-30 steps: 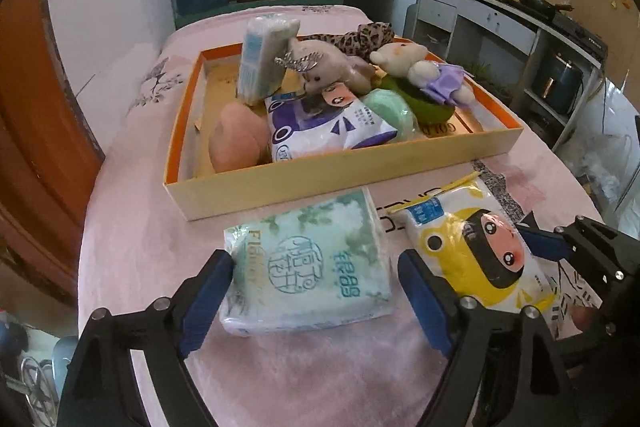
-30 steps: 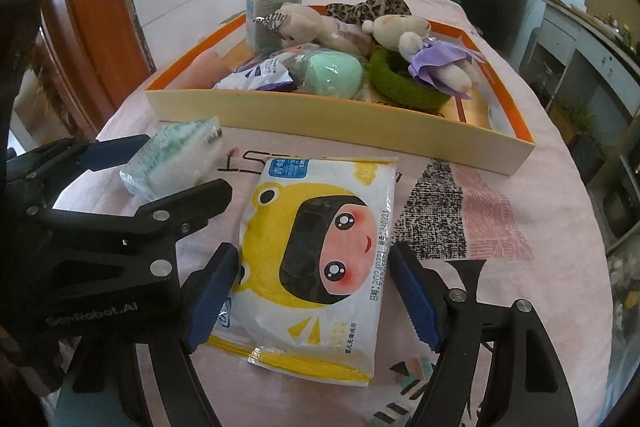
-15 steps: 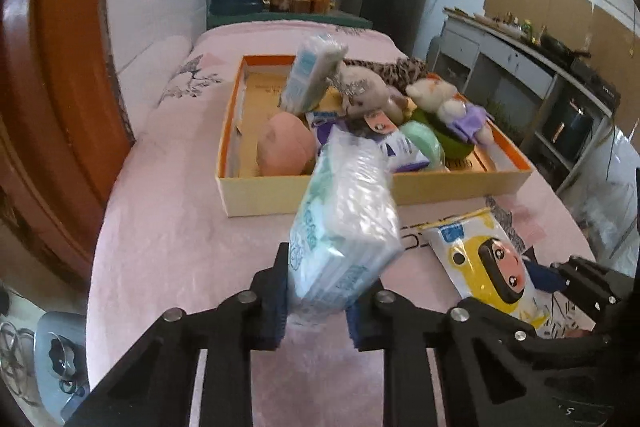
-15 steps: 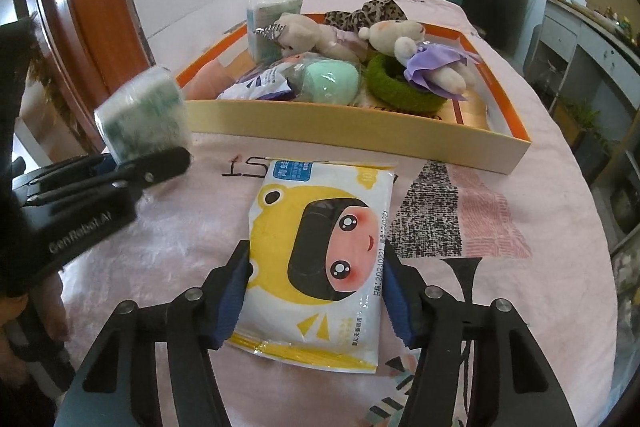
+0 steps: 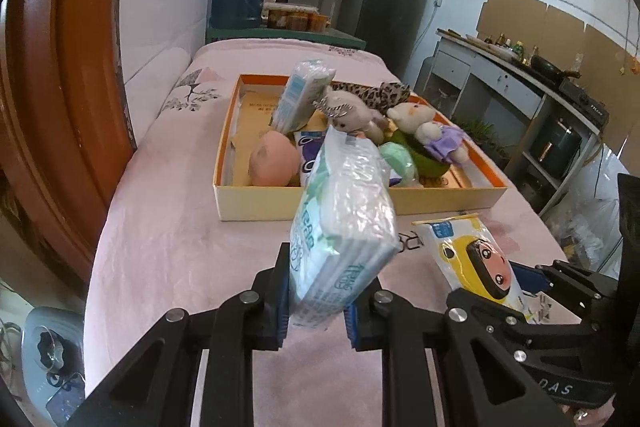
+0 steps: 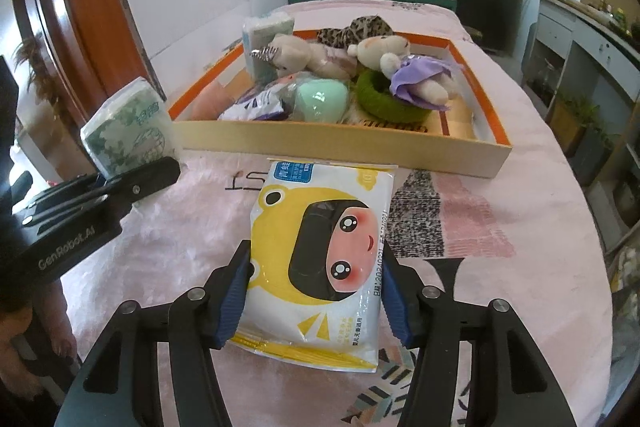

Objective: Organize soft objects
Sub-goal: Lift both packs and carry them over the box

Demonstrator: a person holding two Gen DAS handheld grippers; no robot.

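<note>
**Both grippers clamped on packs, tray ahead**

Pink-clothed table (image 6: 520, 195) carries an orange-rimmed cardboard tray (image 6: 360, 147) with a plush bear in purple (image 6: 404, 67), a beige plush (image 6: 296, 55), a mint soft ball (image 6: 320, 99), a peach ball (image 5: 274, 159) and an upright tissue pack (image 5: 302, 95).

Left gripper (image 5: 316, 307): jaws just closed, pinching the green tissue pack (image 5: 344, 223), which is lifted off the cloth and tilted, just short of the tray's near wall.

Right gripper (image 6: 316, 303): jaws just closed in, pads pressing both long edges of the yellow wet-wipes pack (image 6: 320, 251), which lies flat on the cloth just before the tray.
</note>
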